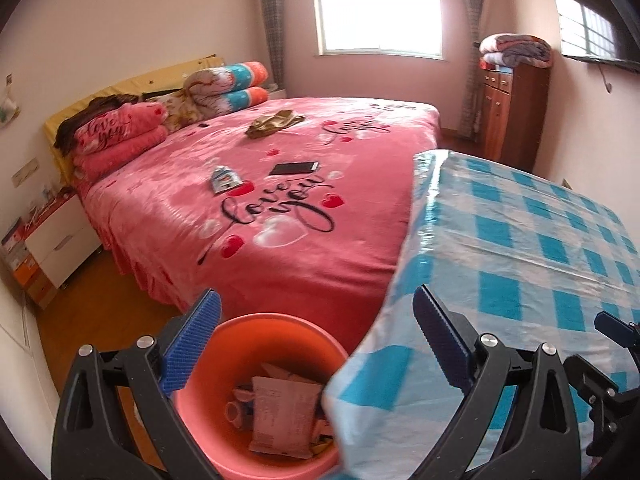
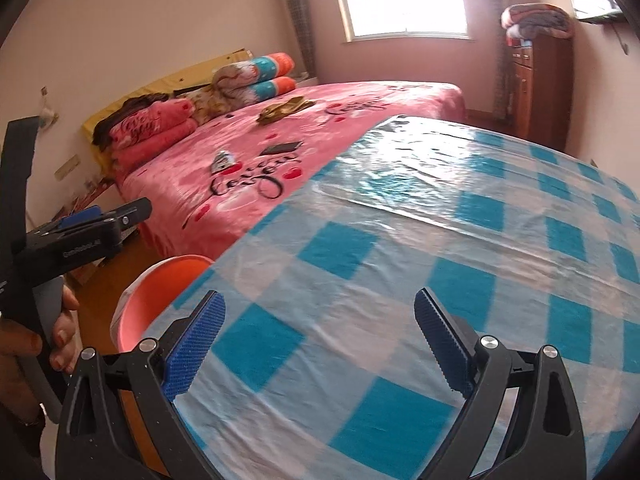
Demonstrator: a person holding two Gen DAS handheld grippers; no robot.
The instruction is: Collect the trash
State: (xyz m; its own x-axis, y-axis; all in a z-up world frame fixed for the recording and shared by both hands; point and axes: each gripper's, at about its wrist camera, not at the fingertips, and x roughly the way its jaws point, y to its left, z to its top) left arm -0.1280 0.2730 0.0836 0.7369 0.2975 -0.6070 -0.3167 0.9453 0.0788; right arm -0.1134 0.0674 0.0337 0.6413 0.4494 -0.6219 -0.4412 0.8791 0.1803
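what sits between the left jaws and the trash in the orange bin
Nothing visible does. The left gripper hangs open right above the orange bin, with the wrappers in plain sight below. The checkered tablecloth's edge overlaps only the bin's right side.

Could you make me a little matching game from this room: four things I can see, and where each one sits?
Things:
1. phone
2. wrappers
3. folded blanket
4. checked cloth

Places:
A. in the orange bin
B. over the table
C. on the pink bed
D. atop the wooden cabinet

Pairs: 1-C, 2-A, 3-D, 4-B
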